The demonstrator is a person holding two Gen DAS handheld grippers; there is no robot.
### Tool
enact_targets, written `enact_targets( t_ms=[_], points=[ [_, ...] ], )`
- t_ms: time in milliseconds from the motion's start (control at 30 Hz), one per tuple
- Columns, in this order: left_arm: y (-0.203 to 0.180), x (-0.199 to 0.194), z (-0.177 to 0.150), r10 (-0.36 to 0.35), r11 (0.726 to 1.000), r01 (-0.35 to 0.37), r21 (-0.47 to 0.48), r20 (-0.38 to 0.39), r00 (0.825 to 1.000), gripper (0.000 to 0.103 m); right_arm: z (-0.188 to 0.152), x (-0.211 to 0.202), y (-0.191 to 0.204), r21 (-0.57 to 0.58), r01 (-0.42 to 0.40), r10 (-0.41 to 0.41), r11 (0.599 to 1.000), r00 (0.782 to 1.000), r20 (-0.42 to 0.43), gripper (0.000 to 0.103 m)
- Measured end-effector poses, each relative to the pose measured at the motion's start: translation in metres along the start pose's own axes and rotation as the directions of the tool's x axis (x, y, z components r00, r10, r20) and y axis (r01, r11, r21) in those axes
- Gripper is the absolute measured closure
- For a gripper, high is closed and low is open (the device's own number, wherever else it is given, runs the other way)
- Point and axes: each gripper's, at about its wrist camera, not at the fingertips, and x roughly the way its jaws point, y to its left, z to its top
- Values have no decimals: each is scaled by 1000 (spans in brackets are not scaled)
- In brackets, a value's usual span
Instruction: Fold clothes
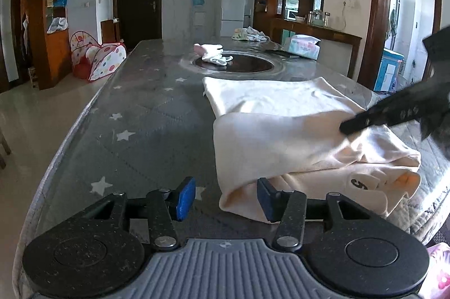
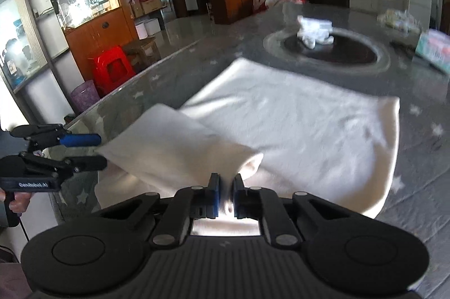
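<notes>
Cream garment (image 2: 295, 130) lies on the tabletop (image 1: 135, 113). Right claw (image 2: 225, 183) pinches its folded-over flap; left claw (image 1: 226, 197) stands spread at its near-left edge, gripping nothing.

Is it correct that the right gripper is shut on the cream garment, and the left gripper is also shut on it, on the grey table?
Not quite. The right gripper is shut on the cream garment, but the left gripper is open, its blue pads apart and gripping nothing, as the left wrist view shows. The grey table is right.

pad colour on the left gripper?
Blue pads on the left gripper; clearest in the left wrist view.
</notes>
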Motion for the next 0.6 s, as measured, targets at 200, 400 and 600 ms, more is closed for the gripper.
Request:
enact_targets(
  t_ms=[200, 400, 600],
  points=[
    [-8, 4, -4, 28, 997, -29, 71, 9, 1000, 52, 15, -36, 7, -75, 70, -64, 995, 995, 70, 96],
    [-15, 6, -7, 38, 990, -40, 134, 16, 999, 56, 7, -60, 0, -66, 132, -127, 989, 989, 78, 96],
    [-17, 7, -6, 25, 984, -25, 174, 4, 1000, 56, -27, -41, -15, 3, 136, -135, 991, 990, -29, 94]
  ],
)
